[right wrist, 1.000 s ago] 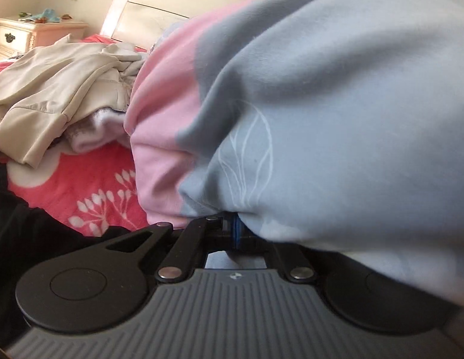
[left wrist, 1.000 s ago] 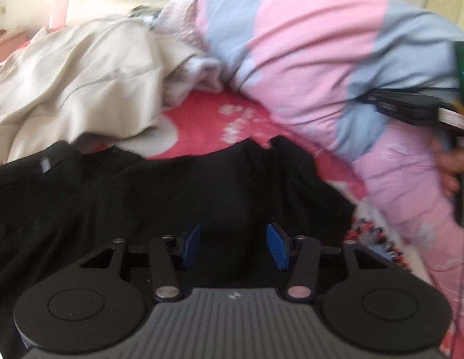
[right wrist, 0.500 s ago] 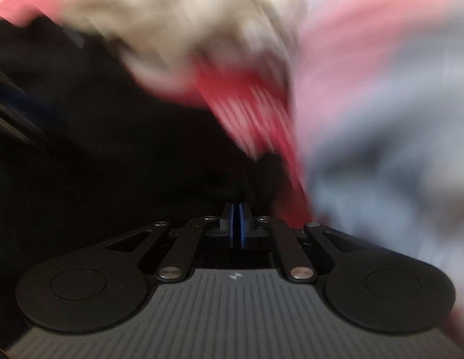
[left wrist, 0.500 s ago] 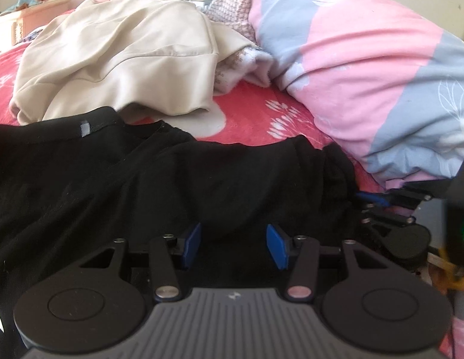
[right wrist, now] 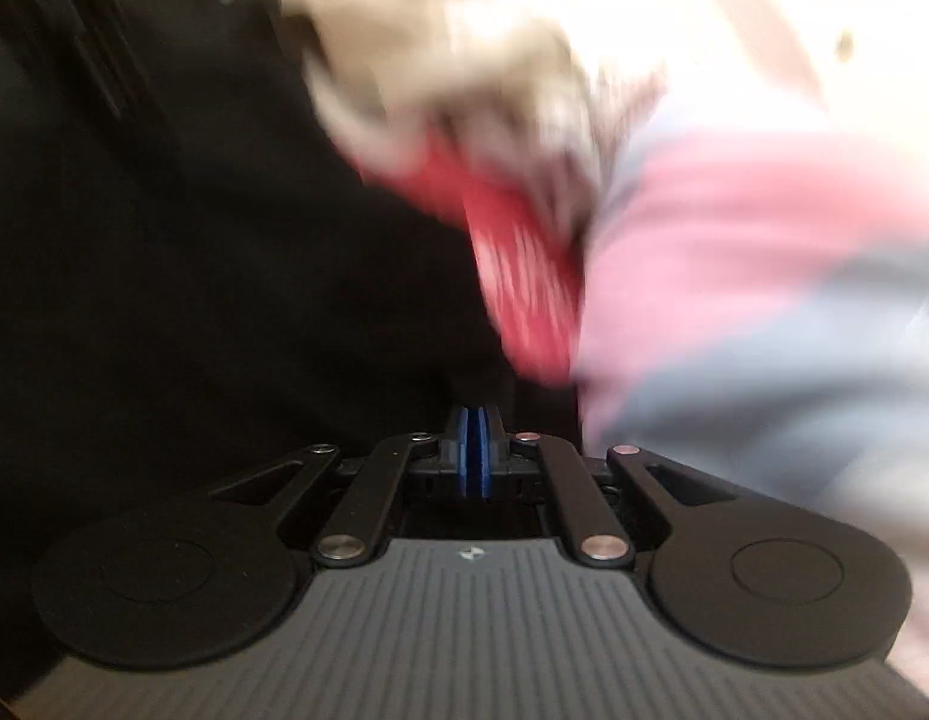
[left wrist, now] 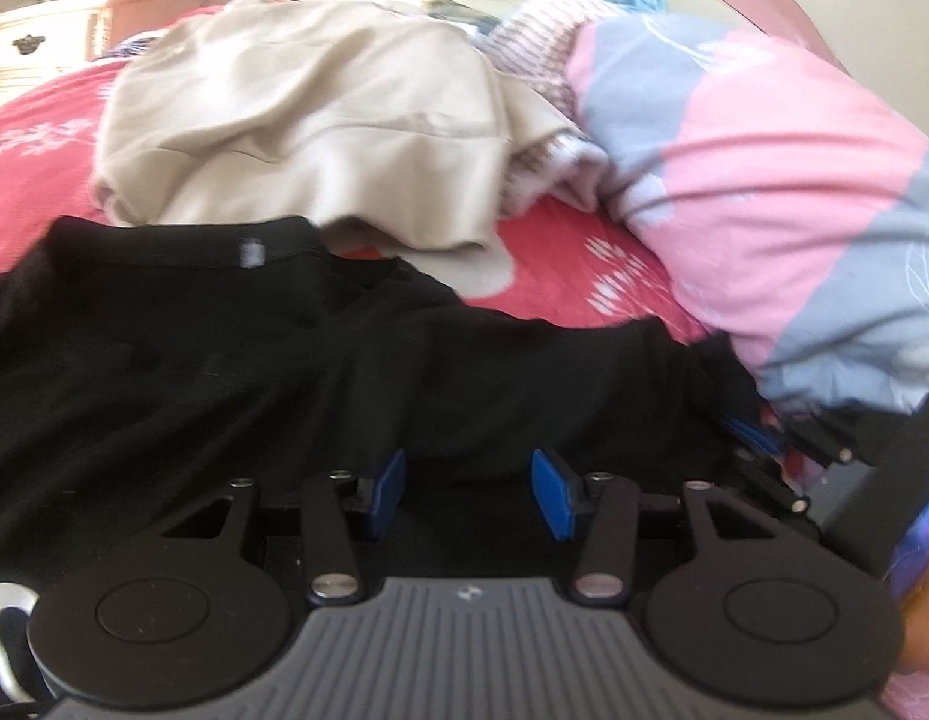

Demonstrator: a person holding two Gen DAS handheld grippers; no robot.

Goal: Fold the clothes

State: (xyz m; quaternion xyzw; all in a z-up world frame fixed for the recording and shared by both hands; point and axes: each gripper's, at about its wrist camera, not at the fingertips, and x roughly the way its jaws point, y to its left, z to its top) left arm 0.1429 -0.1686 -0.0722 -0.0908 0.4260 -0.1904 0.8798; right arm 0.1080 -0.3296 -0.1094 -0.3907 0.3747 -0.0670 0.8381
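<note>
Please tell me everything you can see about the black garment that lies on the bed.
The black garment is a dark, soft, matte top, spread rather flat with some wrinkles on the red floral bedsheet. Its neckline, with a small pale label, faces the far side. A beige garment overlaps its upper edge, and its right end lies by the pink and blue quilt. The left gripper is above its near part with open fingers; contact cannot be told.

Matt black cloth shirt [left wrist: 236,372]
</note>
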